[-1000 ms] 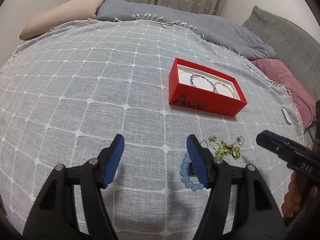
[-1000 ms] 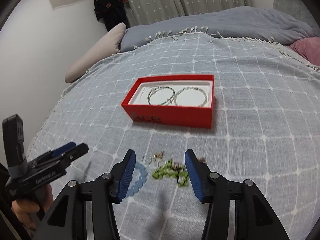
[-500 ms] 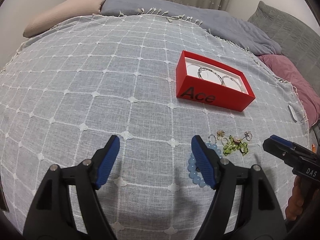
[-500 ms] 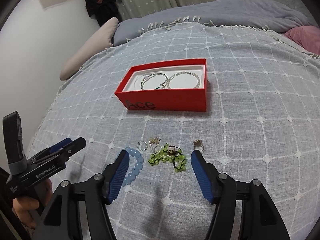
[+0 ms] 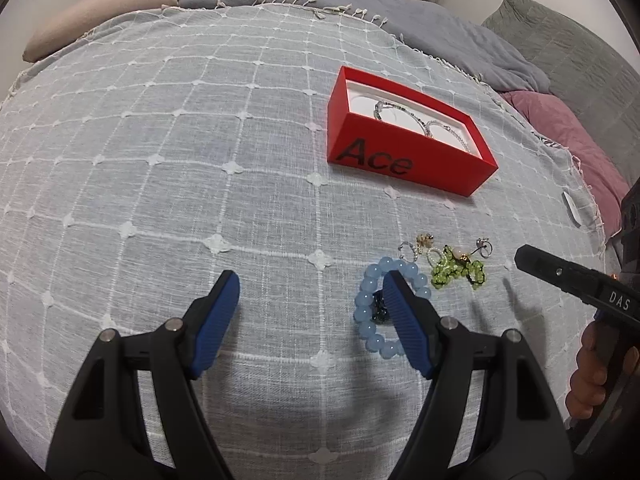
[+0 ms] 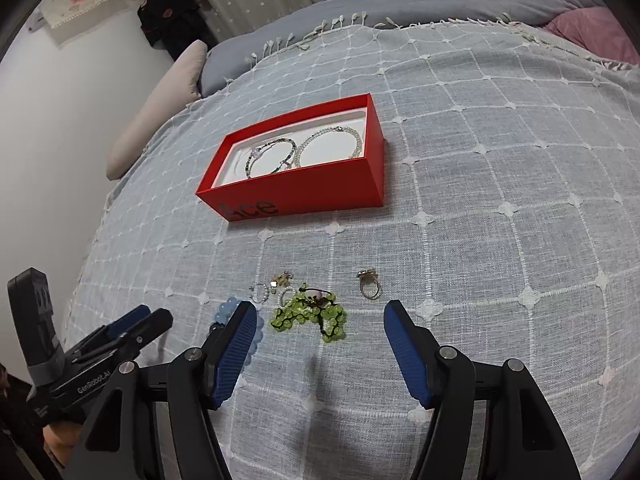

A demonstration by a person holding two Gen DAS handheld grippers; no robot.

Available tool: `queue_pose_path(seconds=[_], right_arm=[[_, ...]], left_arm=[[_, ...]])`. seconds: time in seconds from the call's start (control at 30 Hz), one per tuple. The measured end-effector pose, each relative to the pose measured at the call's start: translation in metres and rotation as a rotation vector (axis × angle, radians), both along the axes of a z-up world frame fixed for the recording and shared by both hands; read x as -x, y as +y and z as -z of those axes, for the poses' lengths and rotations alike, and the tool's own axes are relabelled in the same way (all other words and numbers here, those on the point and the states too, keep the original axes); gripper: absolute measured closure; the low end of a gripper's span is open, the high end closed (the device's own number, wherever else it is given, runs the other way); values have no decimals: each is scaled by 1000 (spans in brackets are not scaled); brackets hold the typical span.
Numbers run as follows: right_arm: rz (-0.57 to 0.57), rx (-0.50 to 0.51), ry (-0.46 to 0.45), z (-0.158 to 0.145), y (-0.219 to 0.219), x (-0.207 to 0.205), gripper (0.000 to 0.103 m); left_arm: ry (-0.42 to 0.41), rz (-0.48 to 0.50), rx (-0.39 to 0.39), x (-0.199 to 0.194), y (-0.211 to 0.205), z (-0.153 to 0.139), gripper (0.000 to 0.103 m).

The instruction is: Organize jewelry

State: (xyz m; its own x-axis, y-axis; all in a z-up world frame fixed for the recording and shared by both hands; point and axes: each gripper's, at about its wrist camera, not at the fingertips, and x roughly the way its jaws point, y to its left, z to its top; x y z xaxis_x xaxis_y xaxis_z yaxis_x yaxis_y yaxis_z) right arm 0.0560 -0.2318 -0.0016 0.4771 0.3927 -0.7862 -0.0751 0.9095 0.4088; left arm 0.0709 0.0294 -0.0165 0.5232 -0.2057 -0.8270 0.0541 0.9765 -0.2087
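**Right wrist check: two bracelets boxed, rest of the jewelry waiting on the bed**

Right wrist view, biggest first: bedspread [image 6: 500, 208], grey w/ white grid, covers nearly the whole frame. On it the red box [image 6: 304, 196], "Ace" on the near wall, lid off, white tray inside. Two pcs lie in that tray: dark beaded bracelet [image 6: 272, 156] on the left, pale beaded bracelet [image 6: 332, 144] on the right, side by side and approx touching. I count those as done.

Left to do, all loose on the spread between box and me: blue bead bracelet [image 5: 390, 308], green bead bracelet [image 6: 308, 316], a gold ring [image 6: 369, 285] off to the right and apart from the others, plus a few small rings/earrings [image 6: 272, 284] just behind the green one. Can't tell exactly how many small pcs.

My right gripper [image 6: 320, 344] has jaws wide apart, empty, low over the spread w/ the green bracelet just ahead between the fingers. Left gripper [image 5: 312, 312] also spread wide and empty; its right finger overlaps the blue bracelet in left wrist view, contact unclear.

My read: less than half done. Next is probably a pick of green or blue, then drop into the tray beside the other two.
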Motion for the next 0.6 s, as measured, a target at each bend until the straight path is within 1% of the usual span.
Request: queue_pose_path(seconds=[0.1,0.13,0.17,0.23,0.27,0.33,0.37,0.47,0.6], right_arm=[[2,-8,5,2,0,-1,45],[4,-10,7,3,0,-1,50],[11,-11,13,5,-2,-2,55],[19,-2,22,8,-2,-3,60],[22,-4,28,9,-3,-4,65],[23,-11,37,11,-4,-5,71],[23,-10,38,12,-4,-5,73],[25,-8,39,12,-3,-5,74],[25,-10,46,14,-3,-5,74]], left_arm=[[15,13,31,0,-1,2,29],[18,17,41,-1,-1,3,30],[23,20,49,-1,-1,4,32],[37,20,64,-3,0,7,38],[47,22,81,-4,0,8,43],[69,22,112,-7,1,13,45],[81,23,132,-8,1,15,46],[101,29,166,-12,1,19,46],[111,43,157,-16,-6,23,46]])
